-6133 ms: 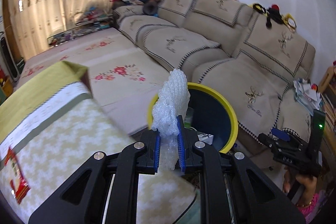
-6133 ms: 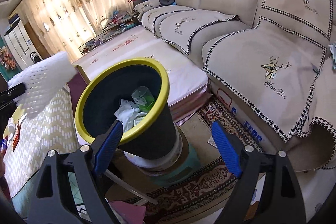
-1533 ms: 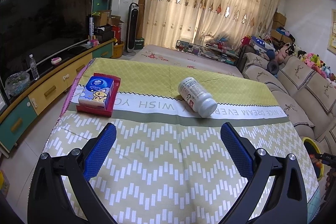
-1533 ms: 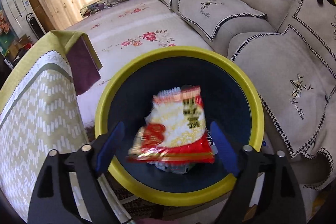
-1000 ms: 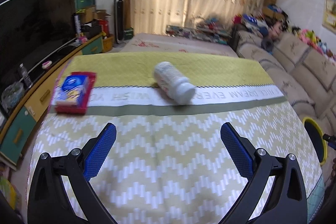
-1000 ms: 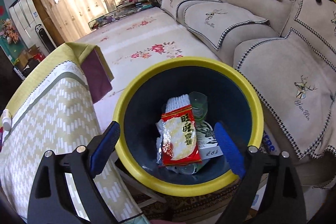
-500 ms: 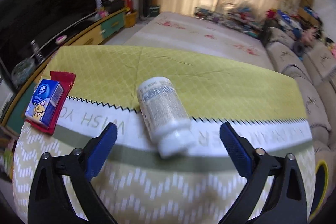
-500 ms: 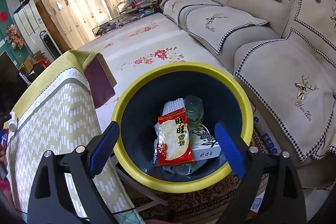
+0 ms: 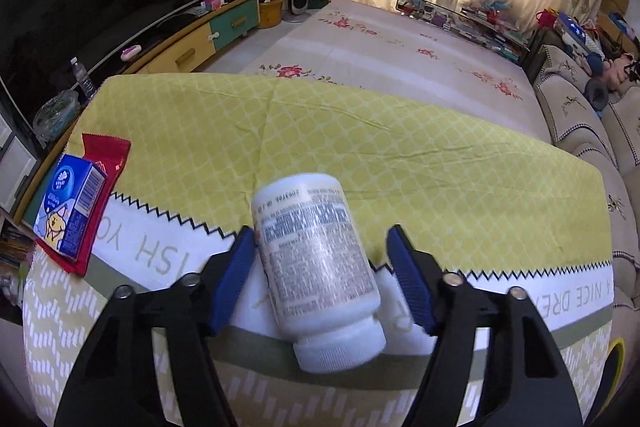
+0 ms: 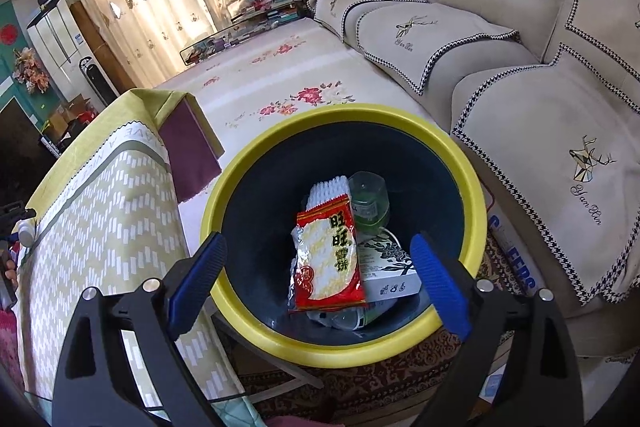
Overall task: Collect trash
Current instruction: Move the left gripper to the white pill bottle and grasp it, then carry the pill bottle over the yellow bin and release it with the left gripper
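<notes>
So we've got our left gripper (image 9: 322,279) down over the white plastic bottle (image 9: 316,263), which is lying on its side on the worktop (image 9: 440,163), cap end towards us, right where the yellow part of the cloth meets the white lettered band. The fingers (image 9: 234,277) have just been closing in, with the bottle between them: the left pad looks like it's right up against the label, while there's a clear gap between the bottle and the right pad, so we'd call that straddling, not gripping yet.

Off to the left edge of the worktop there's a small blue carton (image 9: 70,213) sitting on top of a red wrapper (image 9: 110,163).

Our right gripper (image 10: 318,281) hangs over the bin (image 10: 248,323), the dark one with the yellow rim, standing just beside the worktop's corner, near the sofa (image 10: 520,67). Its fingers are wide apart with nothing in them. Inside the bin, the red-and-white snack bag (image 10: 328,263) lies on top, with a bit of white foam netting (image 10: 328,191) poking out behind it, a green bottle (image 10: 370,207) next to that, and a white box (image 10: 390,269) tucked under the bag's right side.
</notes>
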